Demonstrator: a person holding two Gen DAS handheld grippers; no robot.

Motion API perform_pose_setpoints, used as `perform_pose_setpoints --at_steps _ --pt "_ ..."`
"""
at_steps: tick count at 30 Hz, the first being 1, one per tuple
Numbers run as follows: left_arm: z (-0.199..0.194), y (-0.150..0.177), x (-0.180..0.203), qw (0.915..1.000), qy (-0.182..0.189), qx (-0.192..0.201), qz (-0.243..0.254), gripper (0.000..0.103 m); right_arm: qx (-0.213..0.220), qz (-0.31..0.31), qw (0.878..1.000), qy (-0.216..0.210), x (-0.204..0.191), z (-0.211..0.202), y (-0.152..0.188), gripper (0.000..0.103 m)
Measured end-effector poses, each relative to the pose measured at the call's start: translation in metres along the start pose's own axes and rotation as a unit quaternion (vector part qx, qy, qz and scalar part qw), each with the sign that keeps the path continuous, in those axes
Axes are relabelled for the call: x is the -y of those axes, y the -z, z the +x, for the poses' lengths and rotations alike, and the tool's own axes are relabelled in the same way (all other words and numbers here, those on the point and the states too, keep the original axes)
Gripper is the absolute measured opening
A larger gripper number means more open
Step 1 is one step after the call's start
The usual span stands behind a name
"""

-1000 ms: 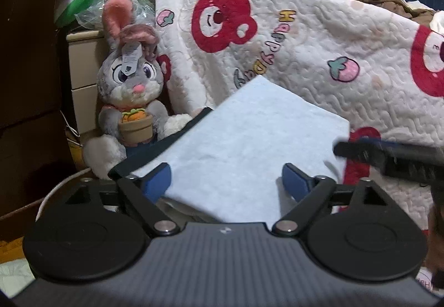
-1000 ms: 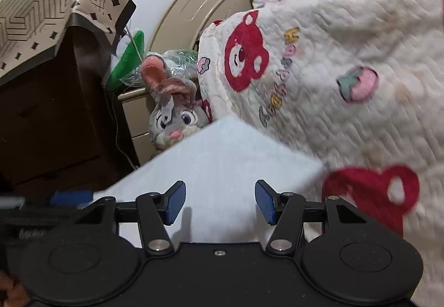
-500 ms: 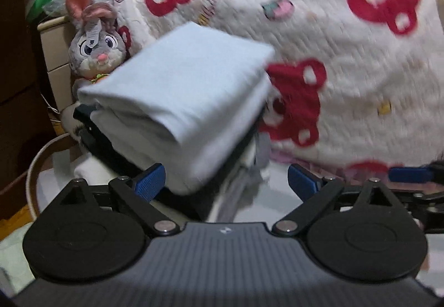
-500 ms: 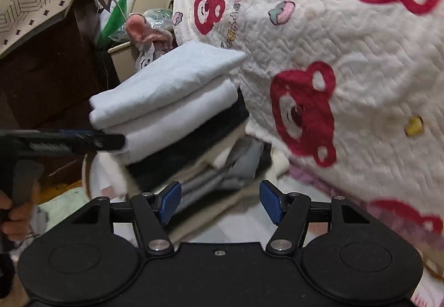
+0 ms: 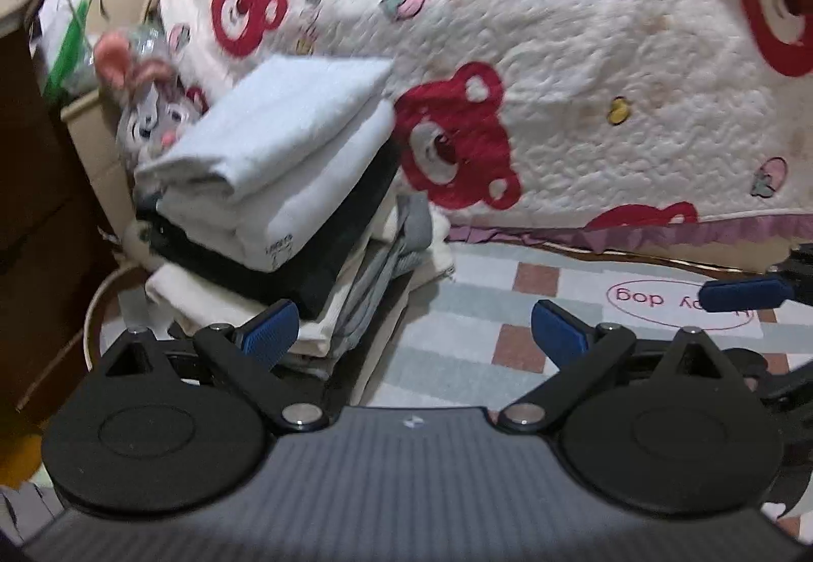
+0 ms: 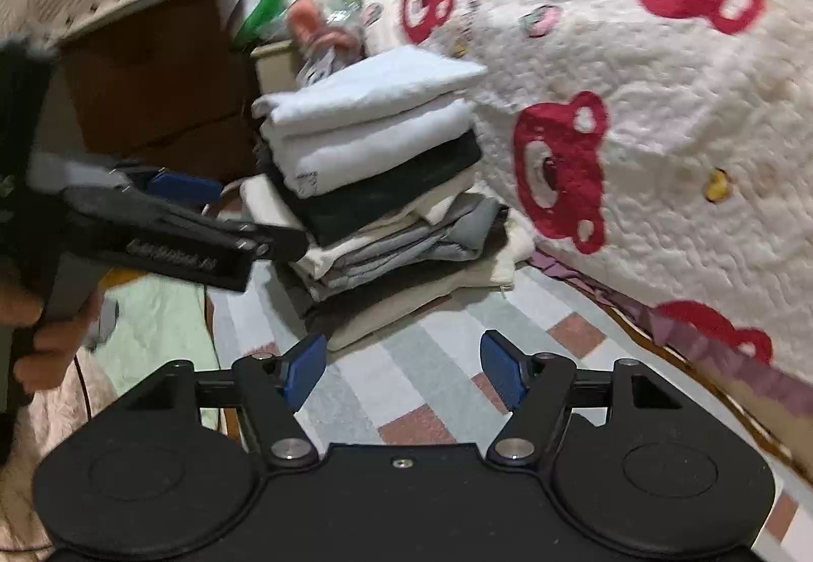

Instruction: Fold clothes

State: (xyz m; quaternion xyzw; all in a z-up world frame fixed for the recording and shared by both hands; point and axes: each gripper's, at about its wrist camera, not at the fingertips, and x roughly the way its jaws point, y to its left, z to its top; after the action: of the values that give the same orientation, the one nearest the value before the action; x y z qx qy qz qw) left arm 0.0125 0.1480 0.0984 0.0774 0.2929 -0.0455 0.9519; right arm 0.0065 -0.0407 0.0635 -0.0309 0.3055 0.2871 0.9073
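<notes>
Both tools gape empty – the left tool [image 5: 414,331], and the right tool [image 6: 401,371], jaws just widening – since the pale blue folded garment [image 5: 274,125] tops the clothes stack [image 6: 386,186] at ten o'clock.

Open room is the checked mat [image 5: 488,308] near centre & right, nothing lying on it. Stack of folded clothes [image 5: 284,206] blocks far left, w/ plush rabbit [image 5: 152,125] & brown cabinet [image 6: 152,94] behind it. Bear quilt [image 6: 635,115] walls off far & right side, hanging to the mat edge. Left gripper [image 6: 193,191] crosses left side in right-wrist view.
</notes>
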Motion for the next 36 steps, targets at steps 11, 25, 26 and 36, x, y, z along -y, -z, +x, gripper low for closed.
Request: perform_pose_setpoints --at_steps 11,25,26,36 --pt "-0.013 0.031 0.015 0.9989 0.015 -0.023 -0.037 0.103 -0.003 0.006 1.0 -0.008 -0.01 -0.025 0.01 0.072" --pt "-0.028 0.032 0.026 0.9999 0.003 -0.005 -0.011 0.103 -0.005 0.009 1.0 -0.003 -0.013 -0.029 0.016 0.072" --pt "-0.029 0.032 0.026 0.9999 0.004 -0.007 -0.01 0.103 -0.005 0.01 1.0 -0.003 -0.013 -0.03 0.016 0.072" --pt "-0.029 0.033 0.025 0.9999 -0.006 -0.008 -0.008 0.103 -0.009 0.006 1.0 0.001 -0.017 -0.027 0.016 0.072"
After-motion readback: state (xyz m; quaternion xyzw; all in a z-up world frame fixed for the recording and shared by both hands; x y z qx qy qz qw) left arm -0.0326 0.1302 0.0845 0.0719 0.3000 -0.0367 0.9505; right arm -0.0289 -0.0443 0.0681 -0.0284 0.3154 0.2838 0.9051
